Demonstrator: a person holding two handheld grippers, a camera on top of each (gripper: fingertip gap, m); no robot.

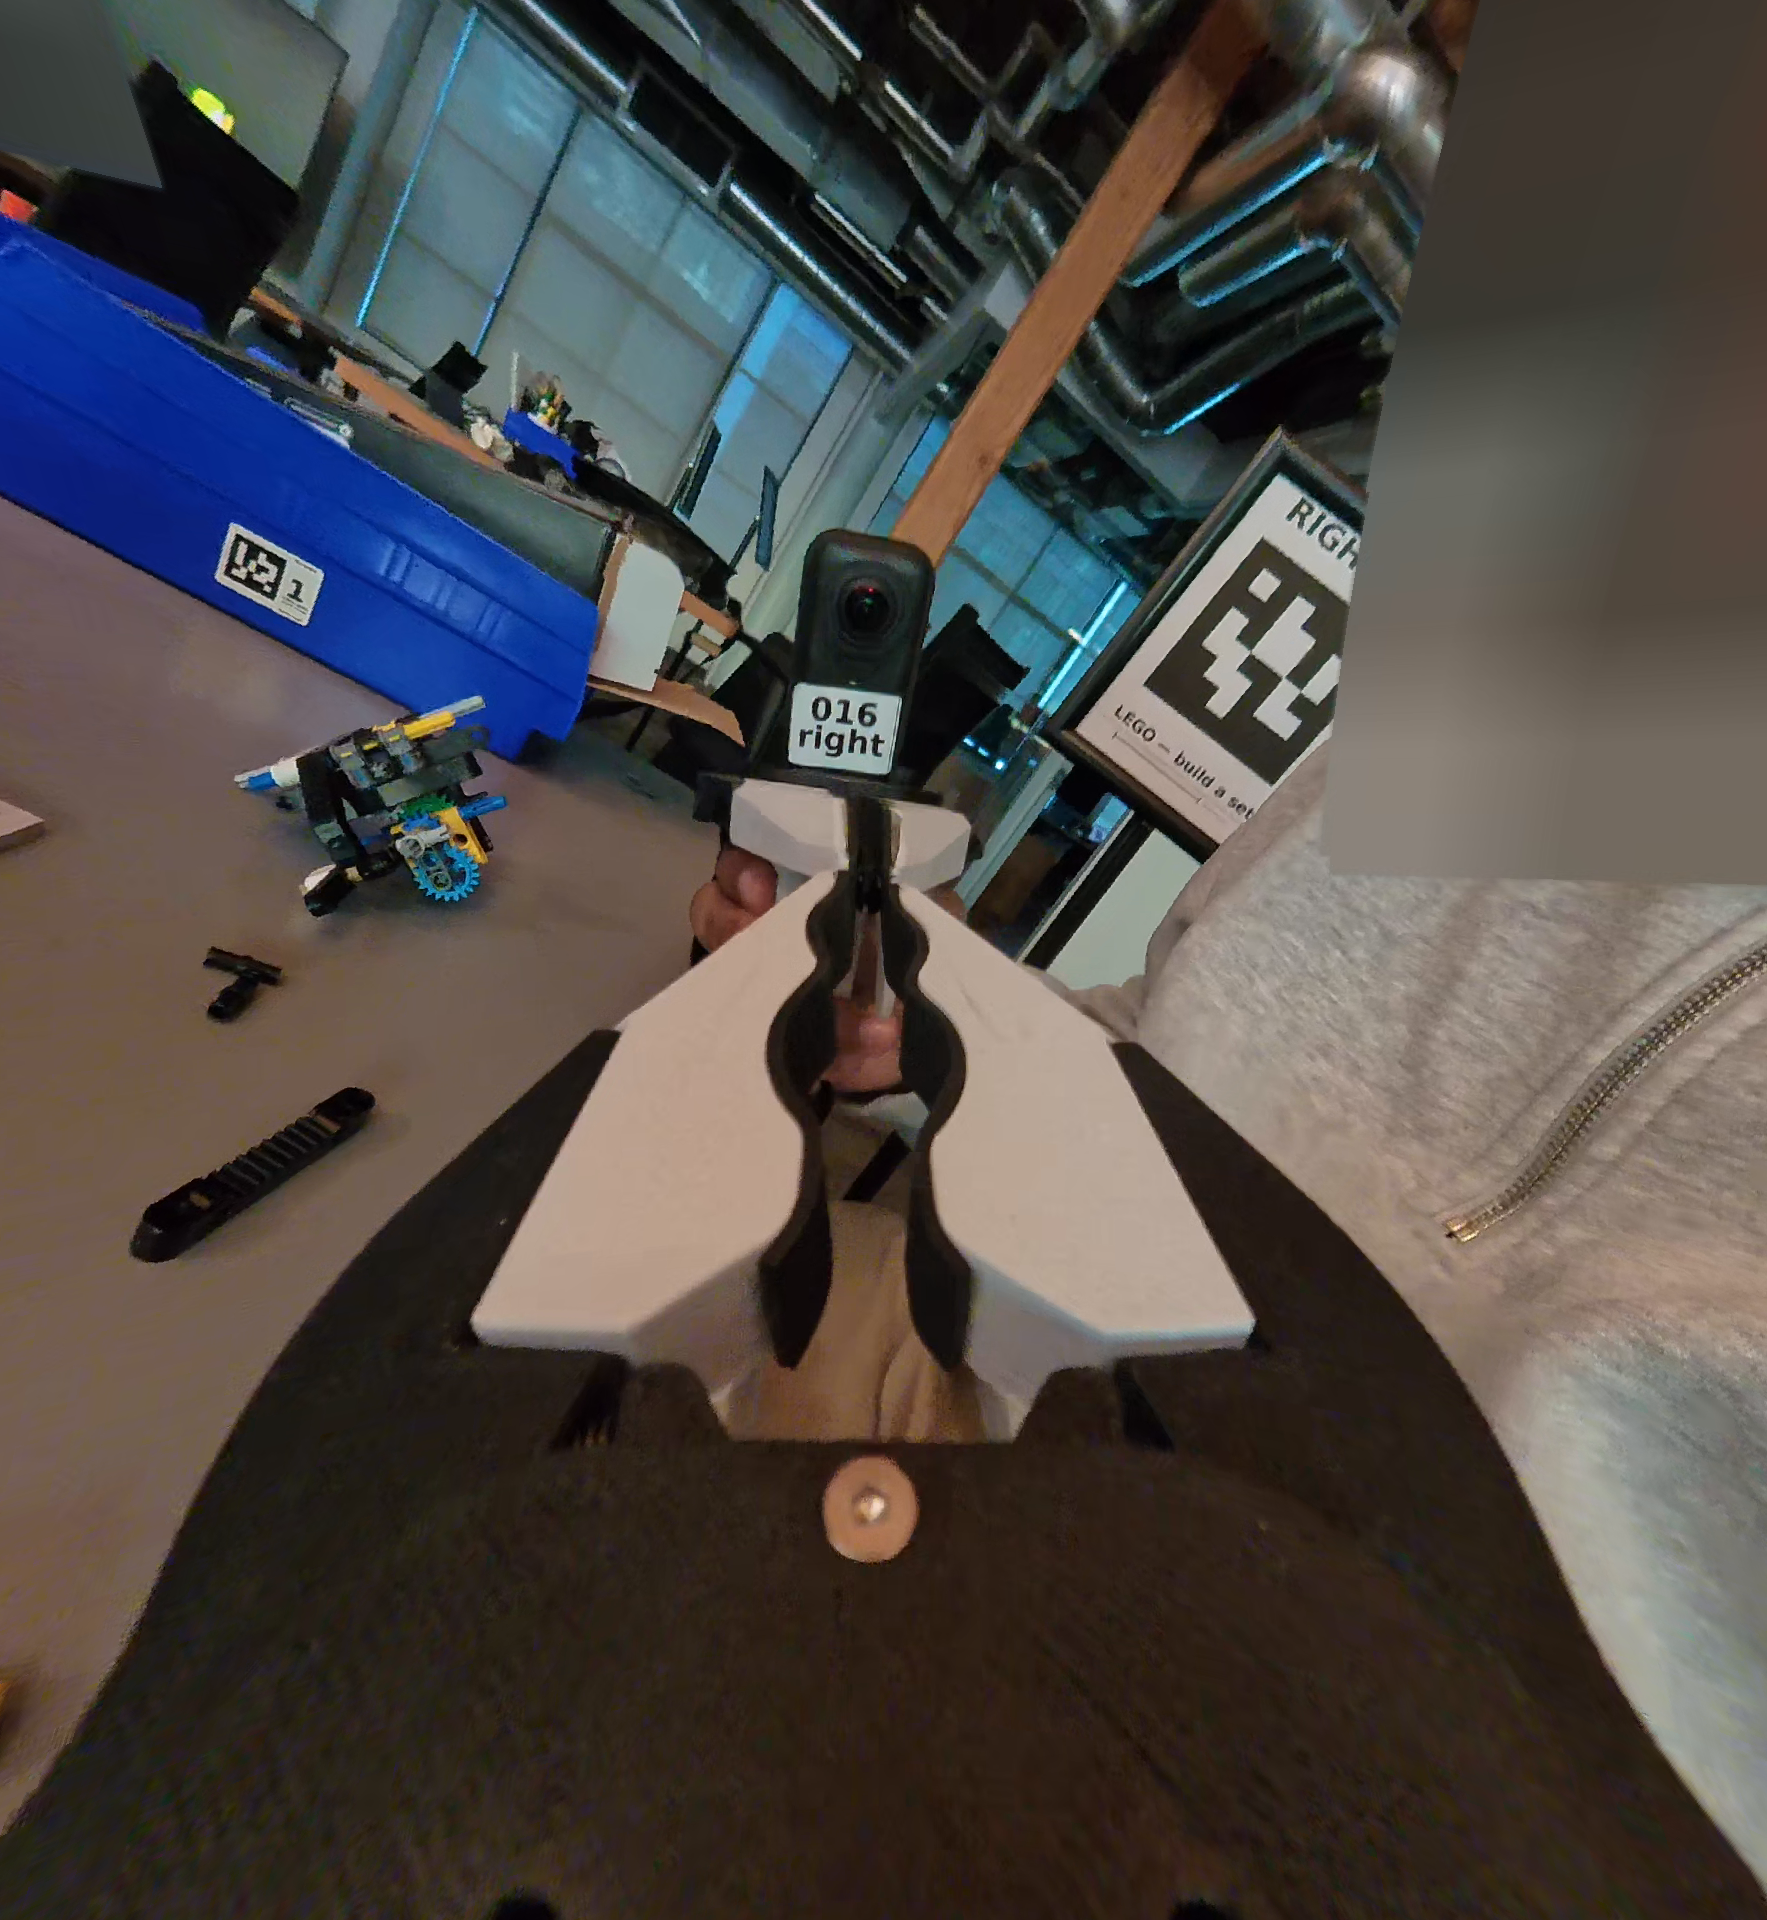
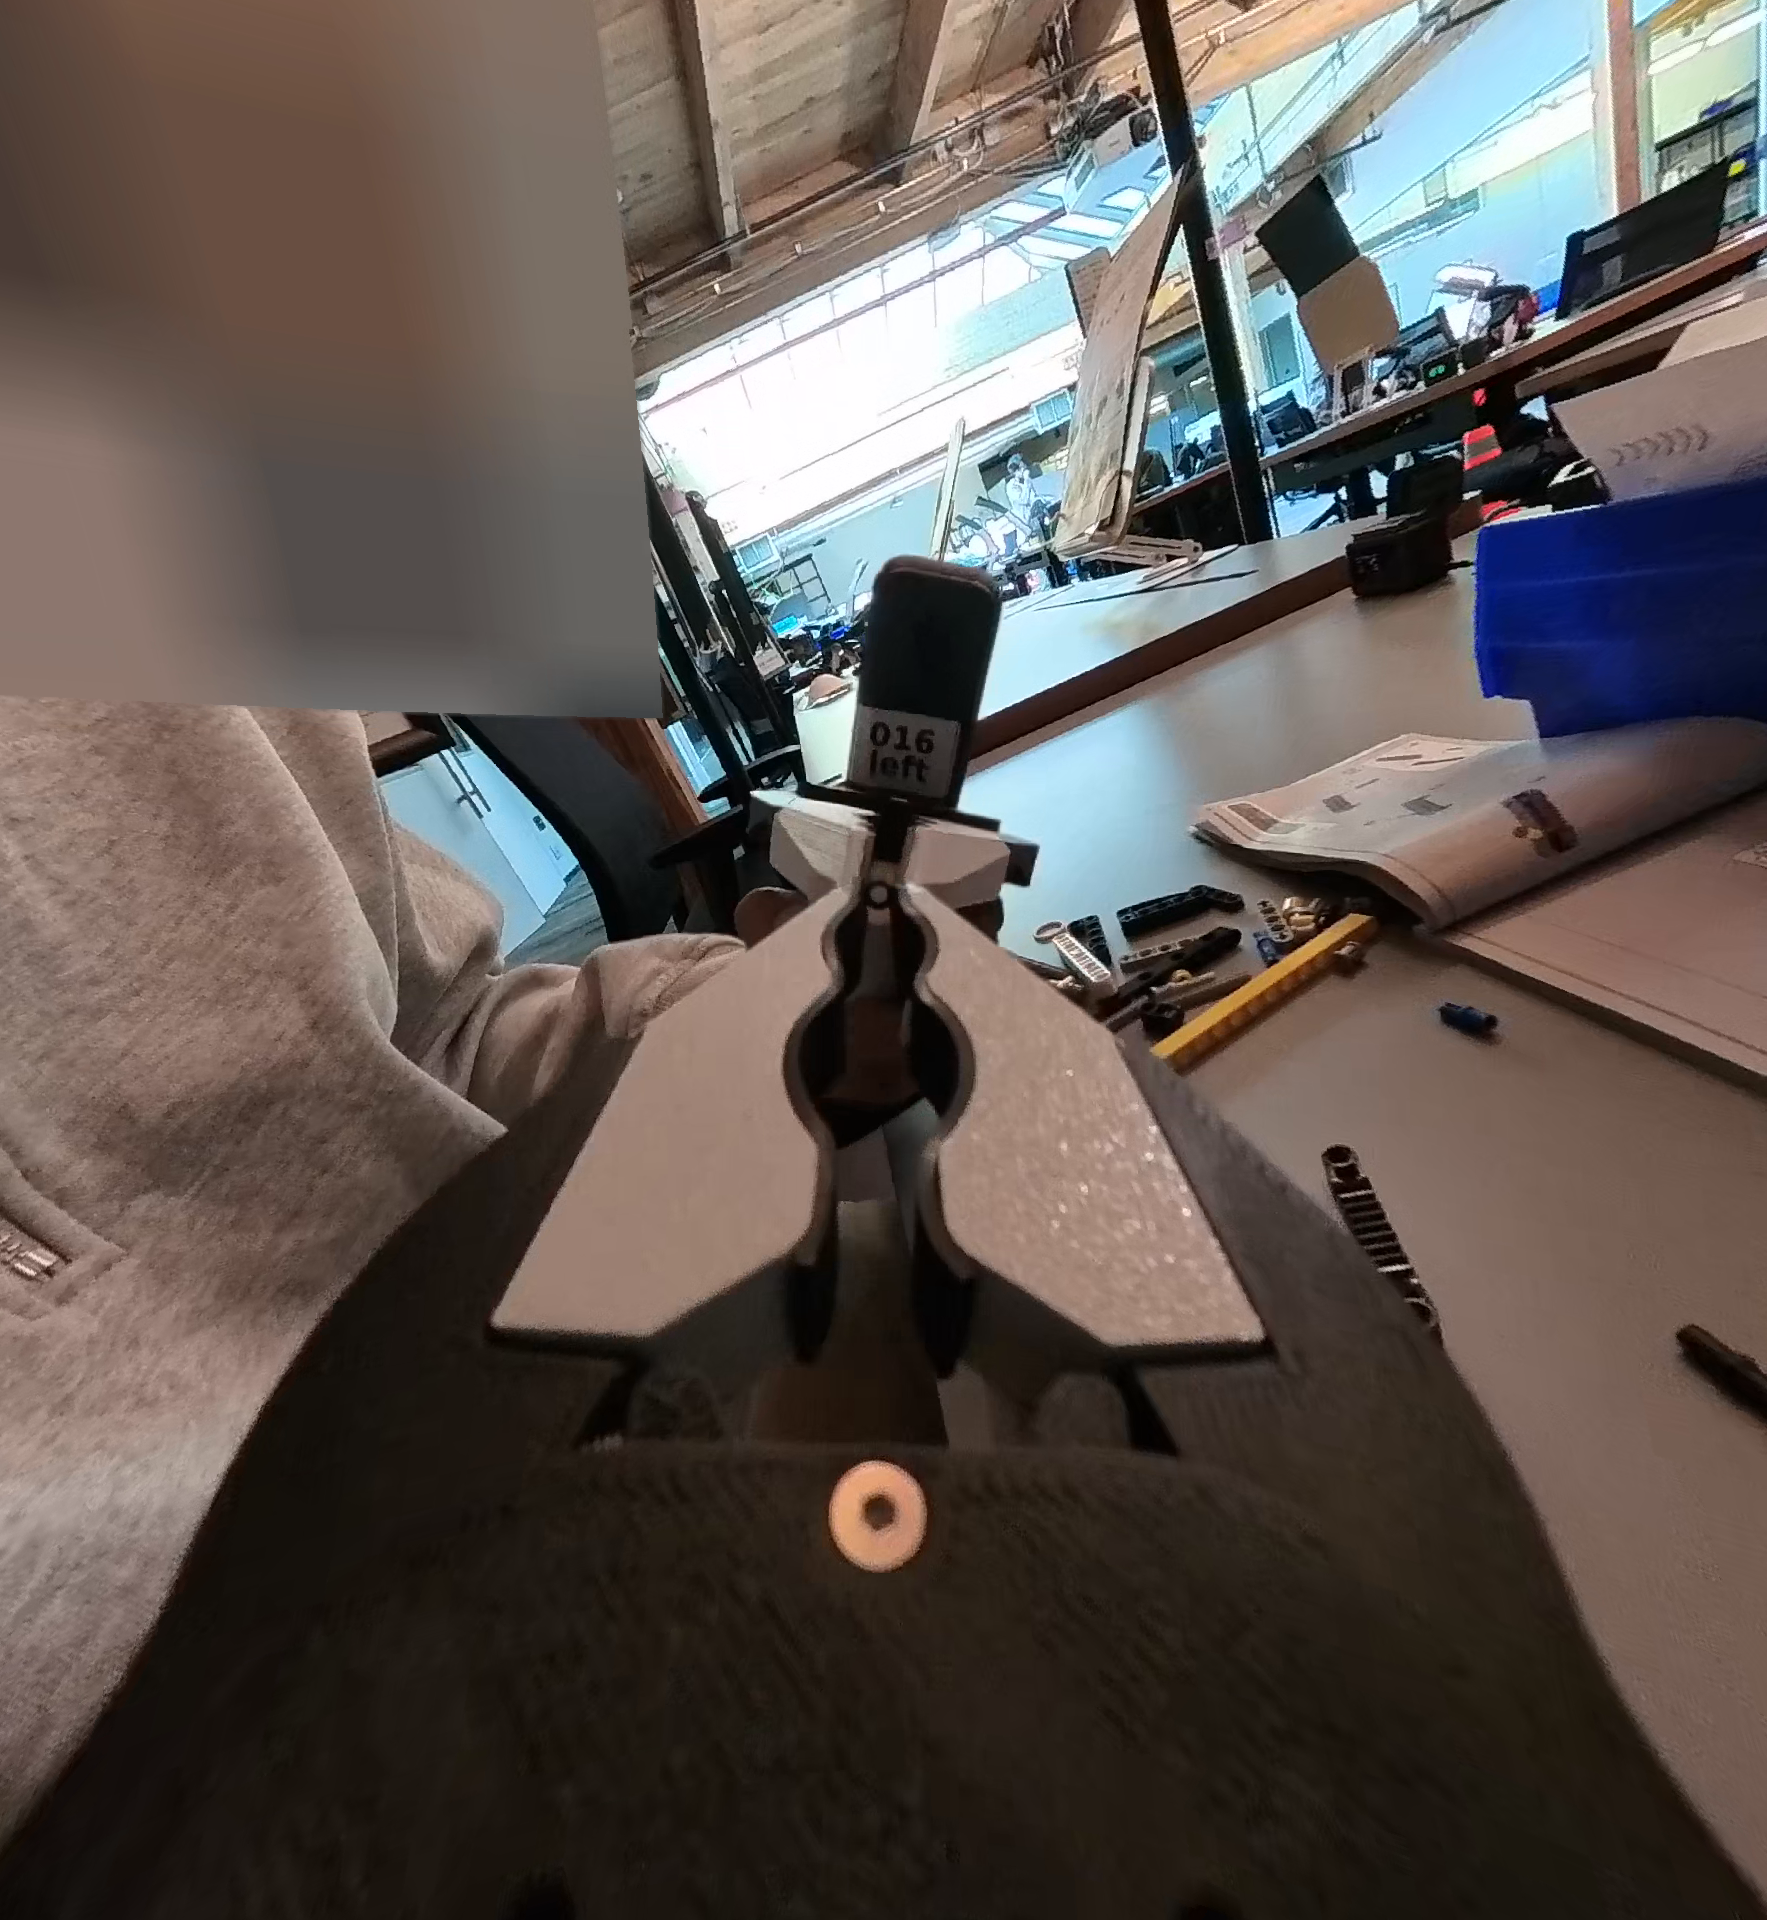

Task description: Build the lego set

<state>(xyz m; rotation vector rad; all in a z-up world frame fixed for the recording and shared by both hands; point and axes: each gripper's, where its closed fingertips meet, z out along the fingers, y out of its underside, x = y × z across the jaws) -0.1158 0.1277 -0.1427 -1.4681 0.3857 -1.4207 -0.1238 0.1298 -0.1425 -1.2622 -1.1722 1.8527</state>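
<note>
A part-built Lego model [image 1: 380,805] with a blue gear is seen far left on the grey table [image 1: 79,1039], a black toothed rack [image 1: 253,1174] lying nearer. Left gripper [image 1: 863,914] and right gripper [image 2: 877,904] are held tip to tip; both look nearly closed, and whether a small white piece is pinched btwn them can't be told. Alignment is prob. best squared before pressing. Printed labels are carried by both cameras, the blue bin [image 1: 183,436] and a sign [image 1: 1243,644].
</note>
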